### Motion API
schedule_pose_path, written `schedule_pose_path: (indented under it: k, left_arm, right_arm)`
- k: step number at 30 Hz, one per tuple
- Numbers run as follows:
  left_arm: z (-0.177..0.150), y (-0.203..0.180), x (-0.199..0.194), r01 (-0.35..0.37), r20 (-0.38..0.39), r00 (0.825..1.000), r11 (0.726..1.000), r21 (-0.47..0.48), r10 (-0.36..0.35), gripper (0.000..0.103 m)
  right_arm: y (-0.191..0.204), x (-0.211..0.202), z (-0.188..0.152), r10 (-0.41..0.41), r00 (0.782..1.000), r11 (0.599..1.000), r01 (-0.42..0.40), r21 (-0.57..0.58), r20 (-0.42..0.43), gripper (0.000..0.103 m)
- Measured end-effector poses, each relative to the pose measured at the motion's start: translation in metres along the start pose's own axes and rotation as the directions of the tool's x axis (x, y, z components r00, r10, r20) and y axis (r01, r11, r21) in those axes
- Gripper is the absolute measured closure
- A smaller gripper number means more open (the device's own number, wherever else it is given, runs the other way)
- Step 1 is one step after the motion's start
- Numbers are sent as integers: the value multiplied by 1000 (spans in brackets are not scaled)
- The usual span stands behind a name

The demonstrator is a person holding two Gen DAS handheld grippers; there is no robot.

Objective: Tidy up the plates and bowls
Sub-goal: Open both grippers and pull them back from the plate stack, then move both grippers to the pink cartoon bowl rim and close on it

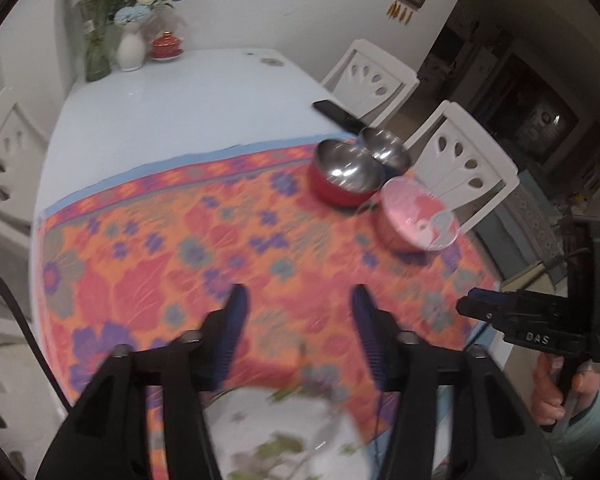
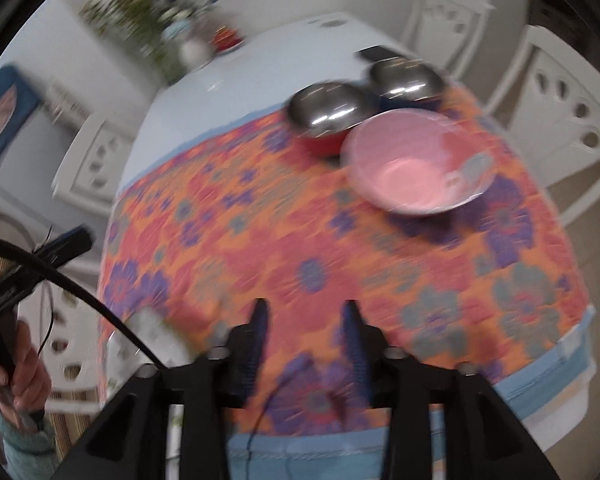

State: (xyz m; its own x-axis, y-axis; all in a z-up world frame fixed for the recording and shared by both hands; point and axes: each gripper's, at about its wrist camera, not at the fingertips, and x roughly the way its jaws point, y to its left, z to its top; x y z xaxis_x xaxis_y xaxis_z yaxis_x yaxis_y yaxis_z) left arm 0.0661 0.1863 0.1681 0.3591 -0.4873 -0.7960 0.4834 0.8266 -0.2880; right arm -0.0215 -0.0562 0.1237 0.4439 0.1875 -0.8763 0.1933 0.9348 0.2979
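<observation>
Over the floral cloth (image 2: 260, 240), we're holding both grippers, left (image 1: 298, 300) and right (image 2: 304, 312), open and empty, pink bowl (image 2: 416, 168) sitting beyond them.

Both grippers were matte black plastic: the left gripper (image 1: 298, 300) and right gripper (image 2: 305, 312) each carried blue ribbed pads (image 1: 236, 320) and round silver screws (image 1: 191, 336). White "DAS" lettering (image 1: 537, 338) marked one body. Black cables (image 2: 80, 284) trailed; light teal sleeves (image 2: 24, 446) covered the wrists
</observation>
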Motion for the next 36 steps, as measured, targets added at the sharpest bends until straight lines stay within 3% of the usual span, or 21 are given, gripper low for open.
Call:
schedule_pose_path:
  k: [1,7,13,19,23,31,36]
  left_arm:
    - [5,-7,4,5,10,1000,1000,-13,-4,35]
    - [34,-51,53,45,8,999,994,-99,-45,35]
    - [52,-96,134,8,-63,998,996,-91,-13,36]
    - [60,-111,200,-29,-127,992,993,-116,14,48]
    - [60,-116,224,-47,-146,989,990,-135,27,55]
    - [56,-118,249,-54,-154,988,984,-170,27,62]
    - [58,-122,259,-49,-151,988,984,-170,23,69]
  right_arm:
    - [-12,-3,6,-7,1000,1000,6,14,19,46]
    - [-92,-5,57,6,999,997,-10,81,51,46]
    - [-143,31,83,20,1000,991,-17,133,-23,46]
    - [-156,71,87,71,991,986,-53,158,-110,46]
    - [-162,89,89,87,987,984,-64,164,-134,48]
    - [-168,104,99,112,987,988,-98,119,-119,70]
    - [-165,111,103,108,987,992,-99,80,-115,77]
